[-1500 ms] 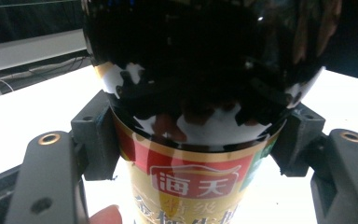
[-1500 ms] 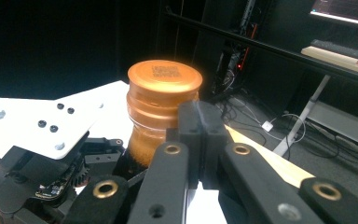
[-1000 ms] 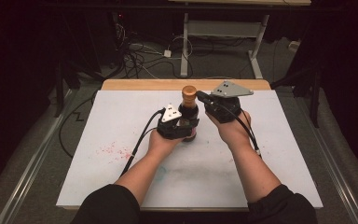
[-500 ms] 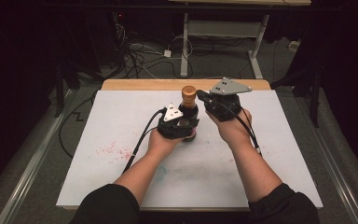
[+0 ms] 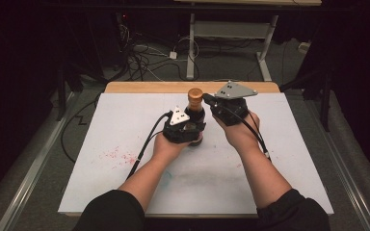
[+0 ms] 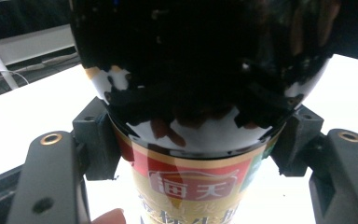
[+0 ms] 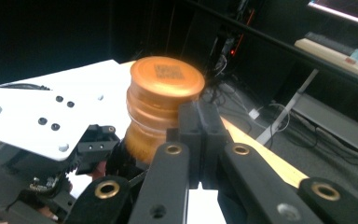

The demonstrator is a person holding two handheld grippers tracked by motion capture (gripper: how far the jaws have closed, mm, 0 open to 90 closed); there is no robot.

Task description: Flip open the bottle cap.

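In the high view a dark bottle (image 5: 194,118) stands upright near the middle of the white table (image 5: 101,178), toward its far edge. The left gripper (image 5: 185,129) clamps the bottle's body, and the right gripper (image 5: 207,99), its jaws pressed together with nothing between them, rests its tips beside the bottle's copper cap (image 5: 195,93).

In the left gripper view both jaws press the bottle (image 6: 196,112) just above its red and gold label (image 6: 193,184); the glass is too dark to read its contents.

In the right gripper view the closed jaws sit just beside the cap (image 7: 163,107), seemingly touching it, with the left gripper (image 7: 51,154) below.
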